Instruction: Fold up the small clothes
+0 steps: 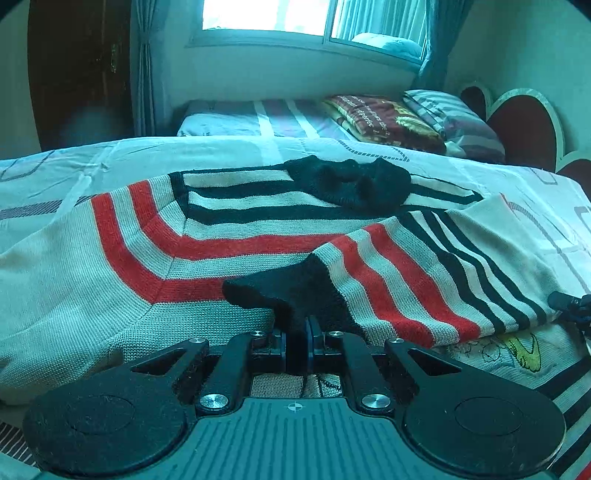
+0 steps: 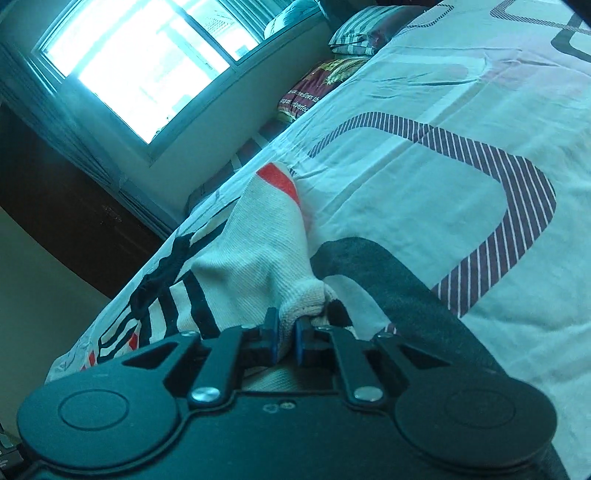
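Note:
A small knit sweater point(image 1: 155, 258), cream with red and black stripes and black cuffs, lies spread on the bed. My left gripper point(image 1: 296, 332) is shut on the black cuff point(image 1: 280, 291) of a sleeve folded across the body. The black collar point(image 1: 354, 181) lies at the far side. In the right wrist view my right gripper point(image 2: 286, 332) is shut on a bunched cream part of the sweater point(image 2: 255, 258), lifted off the sheet. The other gripper's tip point(image 1: 570, 304) shows at the sweater's right edge.
The bed sheet point(image 2: 443, 155) is pale with striped rounded shapes. A second bed point(image 1: 258, 118) with a dark red blanket point(image 1: 388, 118) and a striped pillow point(image 1: 450, 114) stands behind, under a window point(image 1: 266, 14). A dark door point(image 1: 77, 74) is at the left.

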Demonstrator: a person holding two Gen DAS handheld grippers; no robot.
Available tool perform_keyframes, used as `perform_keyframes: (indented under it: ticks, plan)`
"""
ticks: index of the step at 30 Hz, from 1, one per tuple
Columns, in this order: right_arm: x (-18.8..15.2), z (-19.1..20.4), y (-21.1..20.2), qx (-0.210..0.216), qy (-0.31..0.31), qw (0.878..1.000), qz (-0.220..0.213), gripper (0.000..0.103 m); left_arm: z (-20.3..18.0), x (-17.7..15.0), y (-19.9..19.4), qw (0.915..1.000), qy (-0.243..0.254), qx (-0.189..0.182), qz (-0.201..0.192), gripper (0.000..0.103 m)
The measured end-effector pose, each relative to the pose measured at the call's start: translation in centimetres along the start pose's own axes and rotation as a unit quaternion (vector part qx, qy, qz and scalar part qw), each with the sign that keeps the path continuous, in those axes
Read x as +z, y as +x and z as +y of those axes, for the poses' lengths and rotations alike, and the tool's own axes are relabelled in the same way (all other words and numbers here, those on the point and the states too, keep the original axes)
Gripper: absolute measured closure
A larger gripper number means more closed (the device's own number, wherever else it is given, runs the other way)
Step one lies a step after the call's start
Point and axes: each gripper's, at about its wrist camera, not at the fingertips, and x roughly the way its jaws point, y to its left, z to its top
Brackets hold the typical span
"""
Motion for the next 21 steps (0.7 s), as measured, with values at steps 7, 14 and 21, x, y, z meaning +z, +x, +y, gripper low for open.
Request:
perform_keyframes:
  ticks: [7,14,21]
  plan:
    - [0.5,2.4,-1.2,-0.030,-0.070,0.997,0.001,0.080,-1.1,0.2,-1.0,0.9977,0.041,0.053,-0.006,0.052]
    - [1.3,4.8,-3.9,-0.026,-0.174,0.984,-0.022,0.035,-0.2,1.7,-2.5,0.9971,0.034,0.060,-0.031,0.047]
    - [6.3,4.5,-2.4,-0.007,-0.202,0.978,-0.050,0.050,-0.4,3.0,0.0,0.9972,0.052,0.049,-0.020,0.036]
